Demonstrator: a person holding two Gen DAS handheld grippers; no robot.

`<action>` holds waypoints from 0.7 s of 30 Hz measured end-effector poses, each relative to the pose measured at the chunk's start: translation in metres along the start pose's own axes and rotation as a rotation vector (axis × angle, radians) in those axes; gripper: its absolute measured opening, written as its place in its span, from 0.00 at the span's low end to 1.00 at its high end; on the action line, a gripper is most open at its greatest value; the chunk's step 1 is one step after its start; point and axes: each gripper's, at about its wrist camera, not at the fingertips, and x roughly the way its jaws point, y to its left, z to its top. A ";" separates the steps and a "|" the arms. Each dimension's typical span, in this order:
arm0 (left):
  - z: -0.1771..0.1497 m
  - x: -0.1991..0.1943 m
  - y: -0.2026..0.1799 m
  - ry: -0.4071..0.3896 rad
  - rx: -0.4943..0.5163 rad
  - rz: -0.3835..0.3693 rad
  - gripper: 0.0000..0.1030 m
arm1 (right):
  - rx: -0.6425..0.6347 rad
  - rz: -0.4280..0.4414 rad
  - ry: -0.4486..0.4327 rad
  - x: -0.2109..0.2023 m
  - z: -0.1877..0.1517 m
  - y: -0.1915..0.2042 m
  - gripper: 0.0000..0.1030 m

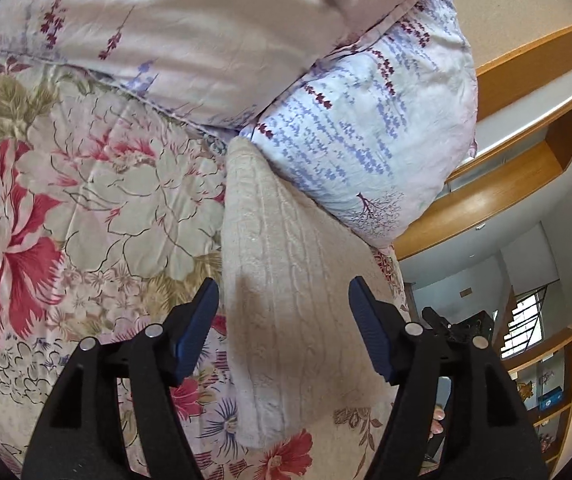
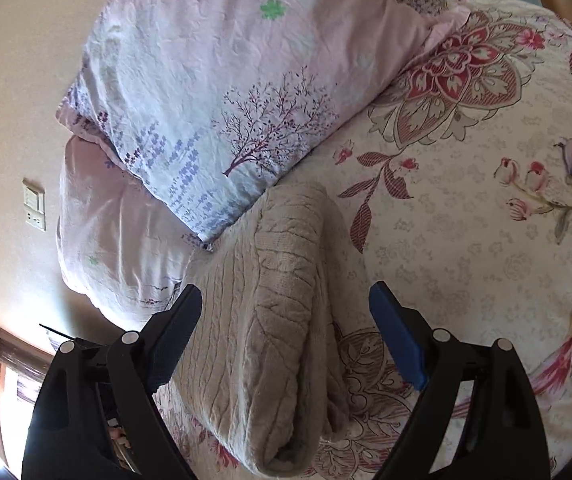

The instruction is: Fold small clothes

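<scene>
A beige cable-knit garment (image 1: 282, 280) lies folded into a long strip on the flowered bedspread (image 1: 86, 200), its far end against a pillow. My left gripper (image 1: 284, 294) hovers over its near half, jaws apart, the blue pads (image 1: 369, 328) clear of the knit. In the right wrist view the same knit garment (image 2: 274, 312) shows as a thick folded bundle with a rolled edge. My right gripper (image 2: 286, 304) stands open astride it, and neither of its fingers (image 2: 395, 332) presses the fabric.
Two pale lilac pillows (image 1: 365, 132) (image 2: 214, 92) with purple prints are stacked at the head of the bed. Wooden shelves (image 1: 525, 168) and a wall lie beyond the bed's edge. A wall socket plate (image 2: 34, 204) is on the wall at left. The bedspread (image 2: 485, 220) stretches out to the right.
</scene>
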 end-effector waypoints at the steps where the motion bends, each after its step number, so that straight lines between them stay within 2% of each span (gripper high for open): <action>1: -0.001 0.003 0.002 0.005 -0.003 0.008 0.66 | 0.006 -0.009 0.013 0.006 0.004 0.000 0.85; 5: -0.003 0.016 -0.001 0.022 0.003 0.020 0.67 | 0.000 -0.040 0.048 0.028 0.013 0.000 0.74; 6: -0.003 0.020 -0.003 0.025 0.009 0.031 0.67 | -0.005 -0.057 0.056 0.033 0.013 0.000 0.67; 9: -0.006 0.031 -0.004 0.054 0.014 0.029 0.65 | -0.029 -0.064 0.071 0.046 0.013 0.000 0.23; 10: -0.007 0.036 -0.005 0.072 0.016 0.025 0.65 | -0.056 -0.063 0.057 0.046 0.012 0.003 0.19; 12: -0.009 0.040 -0.006 0.076 0.023 0.034 0.63 | -0.160 -0.100 -0.007 0.039 0.010 0.019 0.15; 13: -0.010 0.041 -0.007 0.072 0.035 0.043 0.62 | -0.218 -0.108 -0.051 0.031 0.009 0.029 0.09; 15: -0.011 0.041 -0.010 0.068 0.057 0.048 0.58 | -0.307 -0.085 -0.146 0.014 0.007 0.048 0.09; 17: -0.012 0.041 -0.010 0.065 0.071 0.048 0.57 | -0.353 -0.103 -0.197 0.005 0.008 0.057 0.09; 21: -0.014 0.045 -0.009 0.073 0.073 0.053 0.56 | -0.315 -0.239 -0.115 0.031 0.014 0.038 0.09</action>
